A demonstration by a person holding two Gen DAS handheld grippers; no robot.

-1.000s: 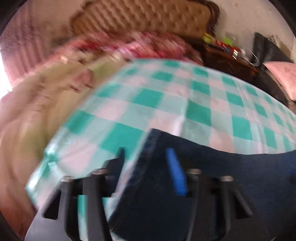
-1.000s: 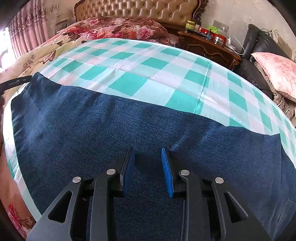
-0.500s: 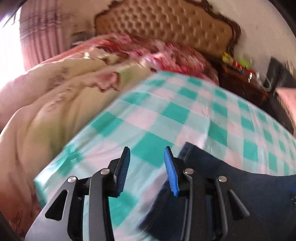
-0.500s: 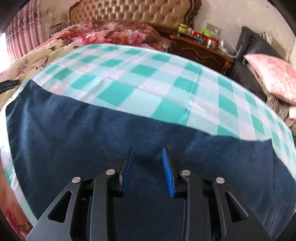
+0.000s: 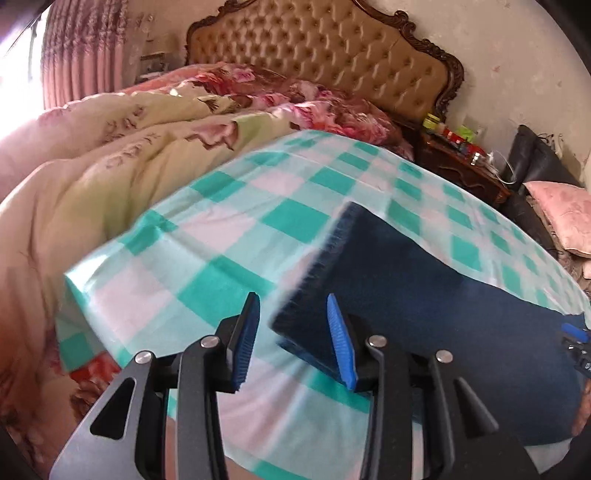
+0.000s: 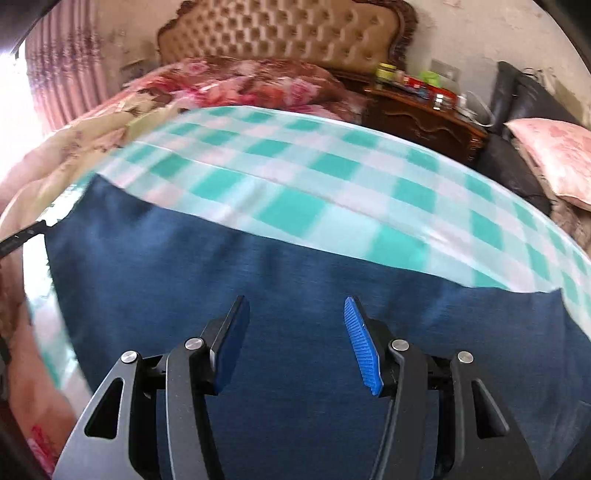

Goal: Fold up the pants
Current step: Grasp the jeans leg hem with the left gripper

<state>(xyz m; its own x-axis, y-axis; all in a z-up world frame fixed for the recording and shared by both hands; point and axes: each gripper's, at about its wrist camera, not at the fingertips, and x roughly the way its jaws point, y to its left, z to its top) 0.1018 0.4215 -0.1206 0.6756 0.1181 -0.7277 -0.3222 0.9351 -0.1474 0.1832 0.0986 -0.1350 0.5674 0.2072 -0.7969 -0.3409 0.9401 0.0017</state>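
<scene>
Over the near left corner of the bed, the left wrist view shows the left gripper with its jaws apart and nothing between them, hanging above the check sheet. Dark blue pants lie flat on that sheet along the bed's near edge, their hem end just ahead of the gripper's right finger; the left finger is over bare sheet. A floral quilt is heaped along the bed's left side, below a tufted headboard. At the far right of this view the tip of the right gripper shows over the pants. From the right wrist view, the right gripper is spread wide and empty, over the middle of the pants, which run across the bed's near edge from the left corner to the right. A nightstand stands beside the headboard.
</scene>
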